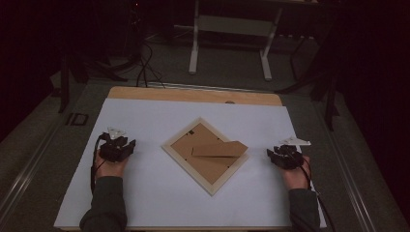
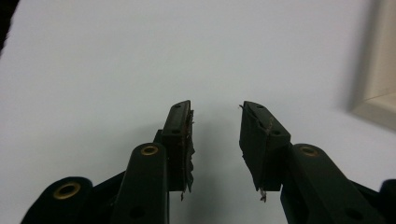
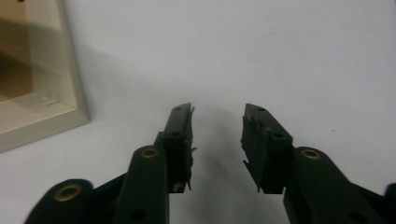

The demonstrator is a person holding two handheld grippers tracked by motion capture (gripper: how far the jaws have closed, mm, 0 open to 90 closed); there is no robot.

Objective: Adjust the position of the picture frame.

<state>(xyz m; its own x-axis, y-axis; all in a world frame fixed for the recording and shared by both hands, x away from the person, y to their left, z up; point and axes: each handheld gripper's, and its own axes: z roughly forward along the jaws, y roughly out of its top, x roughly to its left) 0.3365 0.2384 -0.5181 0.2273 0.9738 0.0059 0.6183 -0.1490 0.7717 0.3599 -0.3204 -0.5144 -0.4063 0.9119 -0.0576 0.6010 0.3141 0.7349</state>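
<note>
A pale wooden picture frame [image 1: 205, 153] lies face down and turned like a diamond in the middle of the white sheet; its brown backing board carries a folded-out cardboard stand [image 1: 220, 149]. My left gripper [image 1: 119, 145] rests on the sheet to the frame's left, jaws apart with nothing between them [image 2: 215, 122]. A corner of the frame [image 2: 378, 88] shows at the right edge of the left gripper view. My right gripper [image 1: 282, 154] rests to the frame's right, also open and empty [image 3: 218, 123], with the frame's edge [image 3: 42, 102] at the upper left of its view.
The white sheet [image 1: 145, 193] covers most of a wooden table, whose bare strip [image 1: 193, 94] shows along the far edge. Beyond it on the dark floor stand a white table base [image 1: 229, 43] and some cables [image 1: 145, 67].
</note>
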